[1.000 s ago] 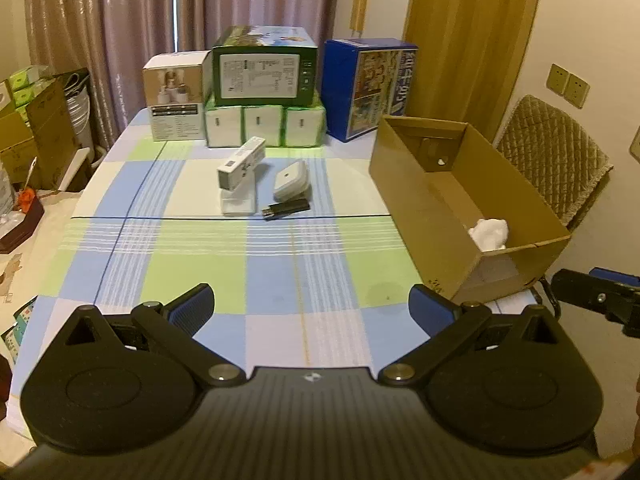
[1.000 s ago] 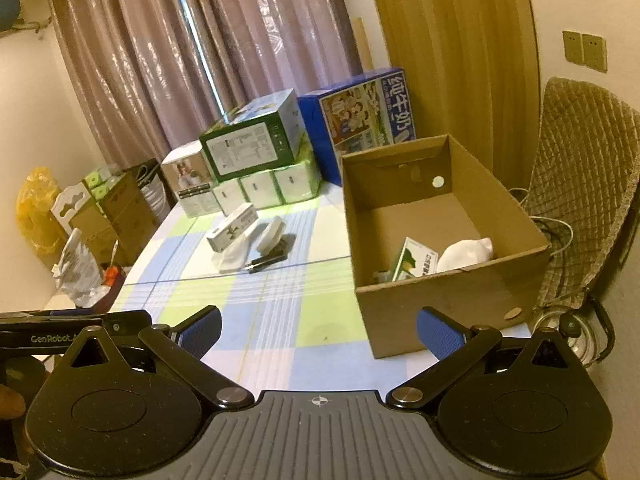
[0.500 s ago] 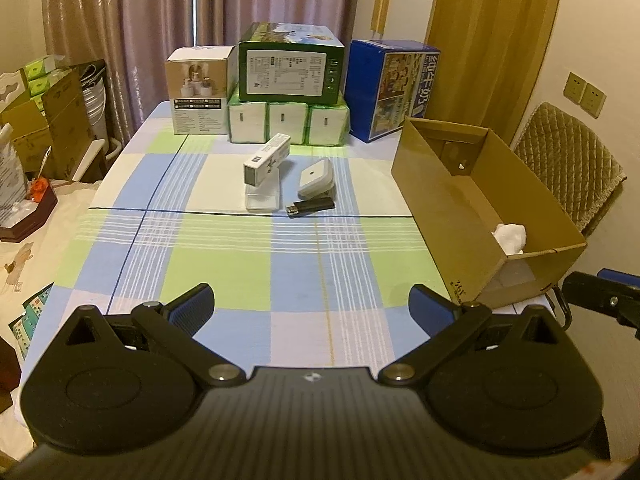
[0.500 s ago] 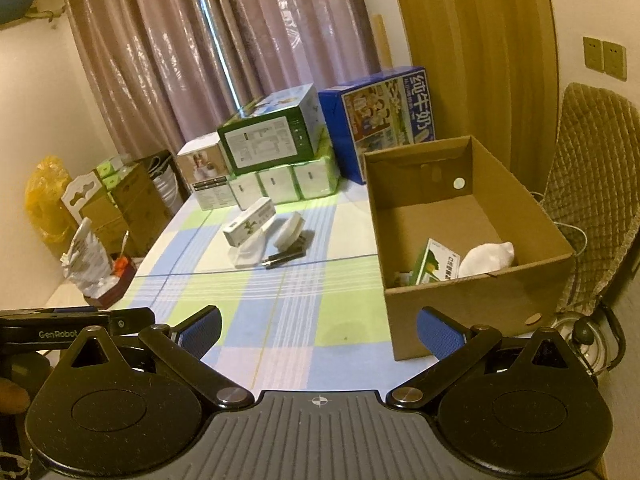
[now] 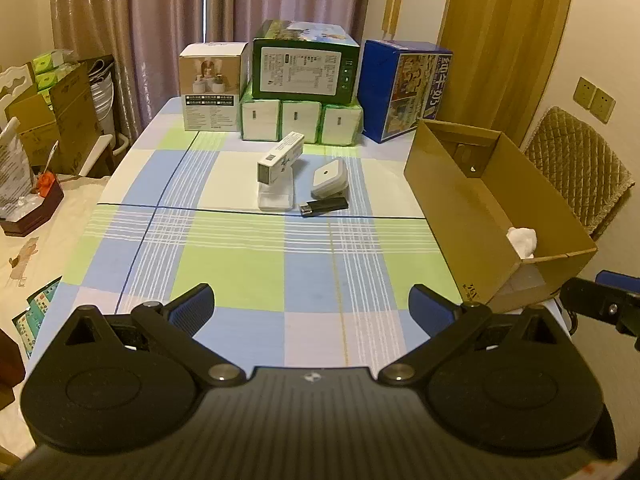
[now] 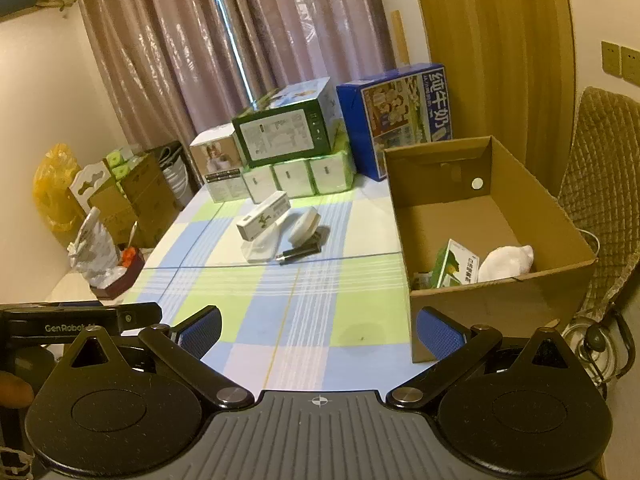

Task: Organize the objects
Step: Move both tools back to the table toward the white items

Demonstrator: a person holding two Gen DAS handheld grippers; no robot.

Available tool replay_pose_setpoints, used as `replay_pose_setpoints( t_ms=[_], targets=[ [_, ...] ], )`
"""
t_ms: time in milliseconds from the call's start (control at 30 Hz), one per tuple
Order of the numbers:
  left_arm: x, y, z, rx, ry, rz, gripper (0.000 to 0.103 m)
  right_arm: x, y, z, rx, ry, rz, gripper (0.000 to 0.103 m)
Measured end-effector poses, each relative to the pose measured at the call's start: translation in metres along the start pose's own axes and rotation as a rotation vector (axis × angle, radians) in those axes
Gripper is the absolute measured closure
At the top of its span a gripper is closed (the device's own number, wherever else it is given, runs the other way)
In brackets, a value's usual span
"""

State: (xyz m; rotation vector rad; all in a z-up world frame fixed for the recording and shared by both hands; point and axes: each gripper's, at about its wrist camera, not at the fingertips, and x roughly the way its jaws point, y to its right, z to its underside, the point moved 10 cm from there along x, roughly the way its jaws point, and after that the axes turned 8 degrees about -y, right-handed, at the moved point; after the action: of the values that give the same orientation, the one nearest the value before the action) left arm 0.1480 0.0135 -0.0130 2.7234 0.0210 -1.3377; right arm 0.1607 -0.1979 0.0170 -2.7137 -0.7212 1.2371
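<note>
On the checked tablecloth (image 5: 248, 264) lie four small things close together near the middle: a long white carton (image 5: 280, 157) leaning on a flat white case (image 5: 275, 196), a rounded white plug (image 5: 329, 178), and a black USB stick (image 5: 324, 206) in front of it. The open cardboard box (image 6: 500, 300) at the right edge holds a green-white packet (image 6: 458, 266) and a white wad (image 6: 506, 262). The left gripper (image 5: 312, 306) and right gripper (image 6: 318, 330) are both spread wide, holding nothing, above the near table edge.

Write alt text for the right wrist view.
The open right gripper hovers over a checked tablecloth, beside a cardboard box holding a small green carton and a white cloth. Small loose items lie mid-table before stacked boxes.
</note>
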Motion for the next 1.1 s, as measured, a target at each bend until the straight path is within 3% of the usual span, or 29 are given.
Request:
replay_pose_setpoints(
  t_ms=[633,1100],
  targets=[
    [0.025,-0.029,-0.02,-0.015,0.006,-0.011,0.001,0.033,-0.02,-0.005,-0.066,-0.009,0.008,0.002],
    [0.085,-0.074,-0.064,0.021,0.053,-0.094,0.001,0.111,-0.041,-0.028,-0.182,0.015,0.022,0.002]
  ],
)
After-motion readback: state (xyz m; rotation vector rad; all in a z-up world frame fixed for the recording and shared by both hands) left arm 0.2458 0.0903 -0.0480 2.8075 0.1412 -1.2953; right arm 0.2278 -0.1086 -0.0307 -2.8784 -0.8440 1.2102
